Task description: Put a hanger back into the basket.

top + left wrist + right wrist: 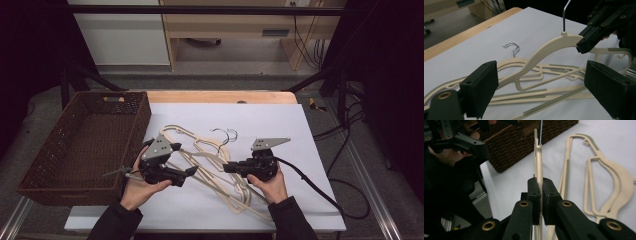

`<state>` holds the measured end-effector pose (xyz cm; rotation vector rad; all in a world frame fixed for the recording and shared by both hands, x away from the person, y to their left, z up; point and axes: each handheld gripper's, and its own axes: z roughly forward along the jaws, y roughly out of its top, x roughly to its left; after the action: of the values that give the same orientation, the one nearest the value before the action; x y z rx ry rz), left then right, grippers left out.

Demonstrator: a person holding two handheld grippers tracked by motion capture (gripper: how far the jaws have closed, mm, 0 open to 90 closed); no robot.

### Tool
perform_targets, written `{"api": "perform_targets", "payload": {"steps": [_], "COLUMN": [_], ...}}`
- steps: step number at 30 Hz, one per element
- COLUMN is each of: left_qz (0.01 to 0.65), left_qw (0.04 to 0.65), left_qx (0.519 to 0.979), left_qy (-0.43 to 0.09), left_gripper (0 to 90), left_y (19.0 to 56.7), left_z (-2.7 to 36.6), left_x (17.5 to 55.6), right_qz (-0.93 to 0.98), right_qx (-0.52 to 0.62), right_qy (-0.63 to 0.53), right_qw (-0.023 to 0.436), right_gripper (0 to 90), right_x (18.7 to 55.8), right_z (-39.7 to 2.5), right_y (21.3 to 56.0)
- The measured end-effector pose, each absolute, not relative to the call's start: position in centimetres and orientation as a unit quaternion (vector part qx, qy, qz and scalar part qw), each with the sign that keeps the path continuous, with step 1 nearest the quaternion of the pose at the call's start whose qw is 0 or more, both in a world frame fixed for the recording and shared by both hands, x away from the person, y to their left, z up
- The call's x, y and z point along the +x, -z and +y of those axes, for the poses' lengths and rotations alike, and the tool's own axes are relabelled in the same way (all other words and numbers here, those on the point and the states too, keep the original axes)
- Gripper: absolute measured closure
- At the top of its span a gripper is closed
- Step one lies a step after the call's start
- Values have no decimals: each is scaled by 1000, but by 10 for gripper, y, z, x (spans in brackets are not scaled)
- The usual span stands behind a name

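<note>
1. Right gripper (540, 192): jaws pinched on shoulder of lifted cream hanger (554, 46), raised on edge above white sheet (300, 130).
2. Left gripper (541, 87): jaws spread wide, nothing between, at 9 o'clock of lifted hanger.
3. Remaining hangers (200, 145): flat at sheet centre.
4. Wicker basket (60, 150): at 9 o'clock of sheet.

No text, label, brand, number or sign can be read anywhere in these pictures. The surfaces in view carry no legible markings.
</note>
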<state>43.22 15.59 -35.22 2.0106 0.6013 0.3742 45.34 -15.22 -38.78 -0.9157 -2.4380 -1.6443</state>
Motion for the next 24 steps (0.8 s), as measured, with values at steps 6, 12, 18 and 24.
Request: {"api": "perform_targets", "payload": {"steps": [6, 12, 18, 24], "left_qz": [228, 217, 207, 201], "left_qw": [452, 432, 421, 408], "left_qx": [850, 864, 875, 882], "left_qy": [-148, -139, -123, -122], "left_gripper": [198, 406, 599, 672], "left_y": [368, 376, 381, 383], "left_z": [151, 142, 135, 136], "left_x": [425, 428, 428, 428], "right_qz": [-805, -816, -821, -824], "right_qx": [-260, -236, -221, -219], "right_qy": [530, 524, 521, 516], "right_qw": [56, 69, 77, 81], "right_gripper": [866, 866, 866, 864], "right_x": [445, 443, 441, 441], "right_z": [-147, -144, -140, -139], "right_y": [391, 396, 395, 396]}}
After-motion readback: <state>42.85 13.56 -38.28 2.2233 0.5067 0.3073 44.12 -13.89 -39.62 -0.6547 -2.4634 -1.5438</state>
